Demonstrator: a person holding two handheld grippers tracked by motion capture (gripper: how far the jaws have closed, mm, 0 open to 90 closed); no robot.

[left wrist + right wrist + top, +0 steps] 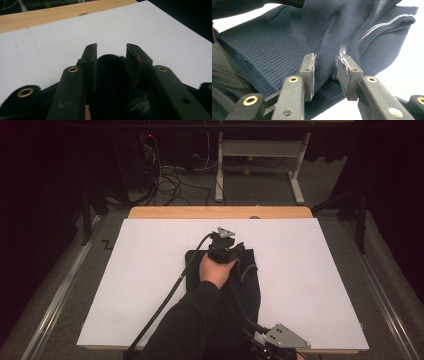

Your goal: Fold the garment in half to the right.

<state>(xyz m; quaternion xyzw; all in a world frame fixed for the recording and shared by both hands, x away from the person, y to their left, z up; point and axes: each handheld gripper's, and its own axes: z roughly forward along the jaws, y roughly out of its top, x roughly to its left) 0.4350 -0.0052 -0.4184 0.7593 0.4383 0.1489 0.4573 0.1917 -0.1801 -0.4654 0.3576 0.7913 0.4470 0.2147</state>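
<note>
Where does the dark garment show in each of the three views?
High view: the garment lies mid-board, partly under the left hand.
Left gripper view: a dark fold of it sits between the jaws, bottom centre.
Right gripper view: ribbed navy knit spans the upper frame, a fold between the jaws.
Shared landmark: the white board.

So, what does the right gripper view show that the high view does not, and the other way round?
The right gripper view shows the ribbed knit of the dark blue garment, a thin white stripe near its edge, and a fold of cloth standing between the right gripper jaws. The high view shows the whole white board, the wooden table edge, the person's left hand with the left gripper on the garment's far end, and the floor beyond. Both show the garment and the white surface.
</note>
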